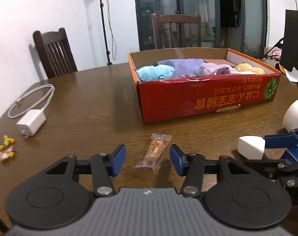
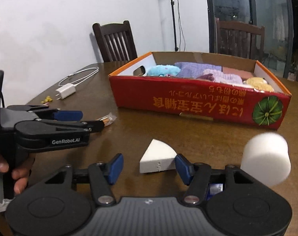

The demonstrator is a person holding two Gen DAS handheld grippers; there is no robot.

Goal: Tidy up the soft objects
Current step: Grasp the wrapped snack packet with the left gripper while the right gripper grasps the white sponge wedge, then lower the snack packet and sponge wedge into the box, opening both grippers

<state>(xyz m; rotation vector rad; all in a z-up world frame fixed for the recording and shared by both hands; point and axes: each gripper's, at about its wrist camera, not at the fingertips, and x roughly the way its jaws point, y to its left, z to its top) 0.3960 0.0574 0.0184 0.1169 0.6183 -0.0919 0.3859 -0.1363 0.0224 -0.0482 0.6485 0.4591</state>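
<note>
Right wrist alone shows a hand (image 2: 3, 169); both claws (image 1: 148, 160) (image 2: 149, 166) gape, gripping nothing.

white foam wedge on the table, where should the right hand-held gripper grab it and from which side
Grip the foam wedge across its two straight side faces, near the thick curved end. Come in low from the near side, where the right hand-held gripper already has it between its fingers. It lies flat on the table.

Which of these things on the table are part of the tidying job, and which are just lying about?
Part of the job:
- red box of plush toys and cloths
- white foam wedge
- white foam cylinder
- wrapped snack, between the left tool's pads, perhaps

Just lying about:
- white charger and cable
- small yellow and pink bits
- black bag
</note>
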